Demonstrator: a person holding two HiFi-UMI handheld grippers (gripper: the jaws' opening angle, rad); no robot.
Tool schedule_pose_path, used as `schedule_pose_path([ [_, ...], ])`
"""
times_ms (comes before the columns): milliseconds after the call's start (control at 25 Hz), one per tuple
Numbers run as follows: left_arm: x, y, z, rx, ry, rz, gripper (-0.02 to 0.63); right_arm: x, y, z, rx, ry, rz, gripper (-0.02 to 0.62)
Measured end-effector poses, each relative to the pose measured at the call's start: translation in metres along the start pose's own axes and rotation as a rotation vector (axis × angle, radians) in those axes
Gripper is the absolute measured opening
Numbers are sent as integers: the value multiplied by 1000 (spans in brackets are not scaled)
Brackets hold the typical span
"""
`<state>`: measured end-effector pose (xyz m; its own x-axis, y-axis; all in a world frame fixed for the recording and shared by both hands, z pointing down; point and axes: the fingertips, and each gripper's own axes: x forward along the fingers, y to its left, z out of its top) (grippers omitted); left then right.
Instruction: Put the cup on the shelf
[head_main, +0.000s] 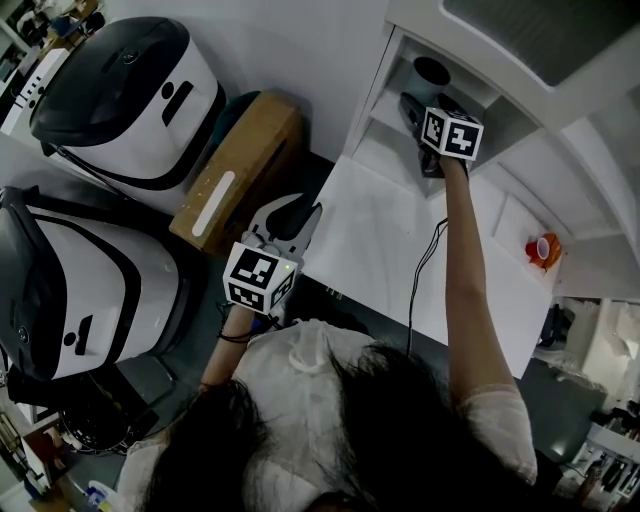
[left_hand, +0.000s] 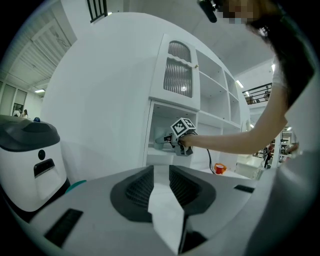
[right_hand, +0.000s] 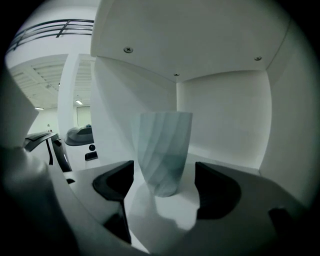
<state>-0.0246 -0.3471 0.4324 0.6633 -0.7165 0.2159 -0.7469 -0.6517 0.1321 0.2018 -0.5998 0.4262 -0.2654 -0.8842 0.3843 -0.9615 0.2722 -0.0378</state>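
A pale ribbed cup (right_hand: 164, 152) stands upright on the floor of a white shelf compartment (right_hand: 225, 120). My right gripper (right_hand: 164, 181) is open around its base, and a gap shows between each jaw and the cup. From the head view, the right gripper (head_main: 418, 102) reaches into the shelf's lowest left compartment, right behind the cup (head_main: 432, 72). My left gripper (head_main: 283, 212) hangs low at the white table's near corner, its jaws a little apart with nothing in them. The left gripper view shows the cup (left_hand: 161, 140) and the right gripper (left_hand: 169, 142) in the shelf.
A white table (head_main: 380, 240) runs below the shelf unit (head_main: 385, 150). A small red cup (head_main: 541, 248) stands at its right end. Two big white-and-black machines (head_main: 130, 90) (head_main: 80, 290) and a cardboard box (head_main: 240, 170) stand to the left.
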Motion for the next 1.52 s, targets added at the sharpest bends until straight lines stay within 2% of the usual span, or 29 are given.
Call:
schedule_pose_path([
  [240,-14,-9,-1,-8,-7,-19,106,-41,14,6,50,-96,19,360],
  [400,-24,-16,-2,-4,-8,-32,106,-72,38,10,37,-144,67,360],
  [720,-51,-33,-9,-15,-15,-66,106,-148,101,-4,78,-230,195,359],
  [960,-75,-49,-16,-5,-17,-103,106,-211,145,-36,75,-278,184,358],
  [1280,-119,-82,-32,4,-21,-153,106,-278,222,-100,85,-237,219,357],
  [1520,-168,-103,-51,0,-19,-156,106,-320,266,-141,110,-217,222,353],
])
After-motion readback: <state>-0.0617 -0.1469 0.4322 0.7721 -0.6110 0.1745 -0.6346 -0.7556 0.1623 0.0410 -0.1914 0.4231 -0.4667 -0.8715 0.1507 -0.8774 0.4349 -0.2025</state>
